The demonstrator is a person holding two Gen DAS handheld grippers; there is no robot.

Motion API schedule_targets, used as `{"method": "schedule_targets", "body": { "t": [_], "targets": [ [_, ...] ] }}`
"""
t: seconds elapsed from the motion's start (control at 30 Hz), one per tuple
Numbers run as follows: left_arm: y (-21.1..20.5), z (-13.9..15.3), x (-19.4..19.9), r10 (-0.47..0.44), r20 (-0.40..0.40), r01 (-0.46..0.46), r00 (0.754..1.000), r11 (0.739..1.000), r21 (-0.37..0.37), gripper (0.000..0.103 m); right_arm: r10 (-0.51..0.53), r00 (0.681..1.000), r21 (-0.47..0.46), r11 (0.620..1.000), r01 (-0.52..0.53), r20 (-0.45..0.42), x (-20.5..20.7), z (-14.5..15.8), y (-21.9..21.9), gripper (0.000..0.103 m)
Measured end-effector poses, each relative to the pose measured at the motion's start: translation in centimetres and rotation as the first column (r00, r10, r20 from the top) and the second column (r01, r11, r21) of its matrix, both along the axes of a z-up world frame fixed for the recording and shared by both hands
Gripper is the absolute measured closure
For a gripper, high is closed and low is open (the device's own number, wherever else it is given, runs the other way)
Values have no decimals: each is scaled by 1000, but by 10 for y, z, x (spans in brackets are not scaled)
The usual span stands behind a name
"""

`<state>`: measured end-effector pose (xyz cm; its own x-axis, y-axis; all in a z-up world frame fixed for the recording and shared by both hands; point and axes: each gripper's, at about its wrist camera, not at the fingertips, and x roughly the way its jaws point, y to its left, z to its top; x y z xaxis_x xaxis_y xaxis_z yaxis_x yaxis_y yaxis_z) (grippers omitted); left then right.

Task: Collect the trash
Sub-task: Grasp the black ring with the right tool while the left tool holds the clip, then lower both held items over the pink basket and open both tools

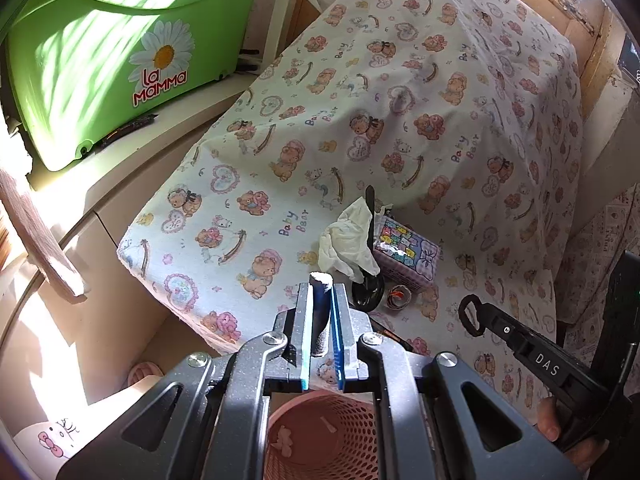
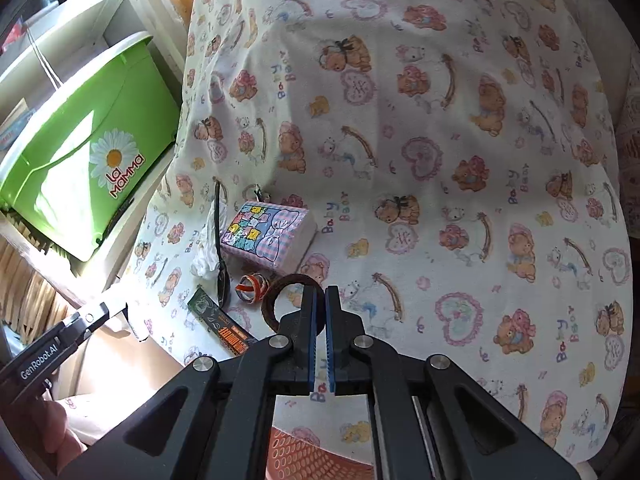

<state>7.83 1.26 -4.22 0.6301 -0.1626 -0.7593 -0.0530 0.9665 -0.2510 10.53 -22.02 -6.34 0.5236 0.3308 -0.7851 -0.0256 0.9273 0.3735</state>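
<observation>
Pink basket (image 1: 320,436) below; left tool (image 1: 322,284) clenched on dark scrap (image 1: 320,304), right tool (image 2: 320,296) grasping brown ring (image 2: 276,300); thin grips risk slipping short of basket.

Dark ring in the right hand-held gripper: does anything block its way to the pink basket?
Nothing visible does. The ring is clamped in the right hand-held gripper over the printed cloth; the pink basket sits open beyond the cloth's near edge.
</observation>
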Motion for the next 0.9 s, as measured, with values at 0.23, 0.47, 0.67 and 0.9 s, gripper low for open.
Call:
{"method": "schedule_targets", "body": {
  "t": [0.23, 0.47, 0.67, 0.9],
  "targets": [
    [-8, 0, -2, -48, 1, 48, 999, 999, -4, 95, 34, 998, 246, 969, -20, -50, 4, 2, -36, 98],
    [-16, -7, -3, -103, -49, 103, 993, 995, -4, 95, 28, 998, 272, 962, -10, -65, -3, 1, -49, 98],
    [-16, -22, -2, -117, -117, 114, 986, 993, -34, 95, 41, 998, 168, 985, -33, -43, -15, 4, -39, 98],
    [-30, -34, -10, -175, -222, 183, 959, 983, 16, 95, 64, 998, 78, 995, -65, 6, -35, 19, -22, 98]
  ]
}}
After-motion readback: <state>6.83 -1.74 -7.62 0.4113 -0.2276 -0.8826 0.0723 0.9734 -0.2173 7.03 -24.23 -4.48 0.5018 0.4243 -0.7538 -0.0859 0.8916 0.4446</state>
